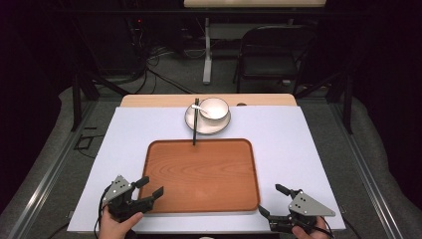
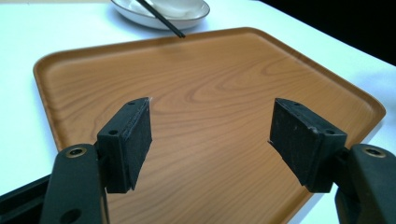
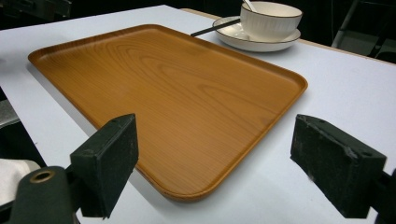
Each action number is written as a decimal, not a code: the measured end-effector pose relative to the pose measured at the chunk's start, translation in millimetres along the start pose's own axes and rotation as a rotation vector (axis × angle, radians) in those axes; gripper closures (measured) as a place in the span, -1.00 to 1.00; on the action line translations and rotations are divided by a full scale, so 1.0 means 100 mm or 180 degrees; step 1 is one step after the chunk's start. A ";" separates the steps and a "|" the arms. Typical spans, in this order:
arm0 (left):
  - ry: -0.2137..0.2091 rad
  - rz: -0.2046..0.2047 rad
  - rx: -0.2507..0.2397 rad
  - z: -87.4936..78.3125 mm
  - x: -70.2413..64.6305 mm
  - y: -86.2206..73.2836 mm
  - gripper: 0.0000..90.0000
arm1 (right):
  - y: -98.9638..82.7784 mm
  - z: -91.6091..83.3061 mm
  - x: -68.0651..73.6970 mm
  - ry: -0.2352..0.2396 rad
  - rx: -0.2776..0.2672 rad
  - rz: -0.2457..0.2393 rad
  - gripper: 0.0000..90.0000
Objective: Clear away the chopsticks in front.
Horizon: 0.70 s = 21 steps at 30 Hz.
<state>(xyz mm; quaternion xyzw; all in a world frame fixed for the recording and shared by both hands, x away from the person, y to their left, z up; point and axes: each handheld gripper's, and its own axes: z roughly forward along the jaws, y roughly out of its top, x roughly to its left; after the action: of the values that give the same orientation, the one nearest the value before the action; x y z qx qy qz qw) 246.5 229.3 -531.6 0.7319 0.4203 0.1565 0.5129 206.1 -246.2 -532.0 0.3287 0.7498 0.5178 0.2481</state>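
Here's the wooden tray sitting in the middle of the white table, bare inside, long side running left to right. Both grippers are down at the near edge. The left gripper hovers at the tray's near left corner, jaws spread wide, nothing between them; in the left gripper view the pads stand above the tray's floor with clear wood showing in the gap. The right gripper sits just beside the near right corner of the tray, jaws also wide apart and holding nothing; in the right gripper view the rounded tray corner lies between and ahead of the jaws, not touched.

Over at the far side, just past the tray's far rim, there's a white plate with a white bowl standing on it and a spoon in the bowl. Dark chopsticks lean from the plate's left side toward the near side, their tips reaching over the tray's far rim. A black chair stands on the floor beyond the table.
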 end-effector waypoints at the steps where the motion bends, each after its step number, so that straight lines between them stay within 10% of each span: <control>1: 0.0004 -0.0003 0.0031 0.00 0.00 0.00 -0.34 | 0.00 0.00 0.00 0.0000 0.0000 0.0000 -0.68; 10: 0.0109 -0.0191 0.0037 0.00 0.01 0.02 -0.40 | 0.00 0.00 0.00 0.0005 -0.0008 -0.0007 -0.68; 17: -0.0113 -0.0676 0.0105 0.05 0.07 0.06 -0.48 | 0.00 0.00 -0.02 -0.0033 -0.0002 0.0066 -0.68; 21: -0.0141 -0.0609 0.0207 0.10 0.07 0.12 -0.48 | 0.00 0.00 -0.03 -0.0028 -0.0011 0.0107 -0.68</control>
<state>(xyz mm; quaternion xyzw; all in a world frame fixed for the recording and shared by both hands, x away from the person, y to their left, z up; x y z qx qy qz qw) 262.7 226.8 -526.2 0.7080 0.4817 0.0769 0.5107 208.5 -248.6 -532.2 0.3431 0.7422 0.5217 0.2432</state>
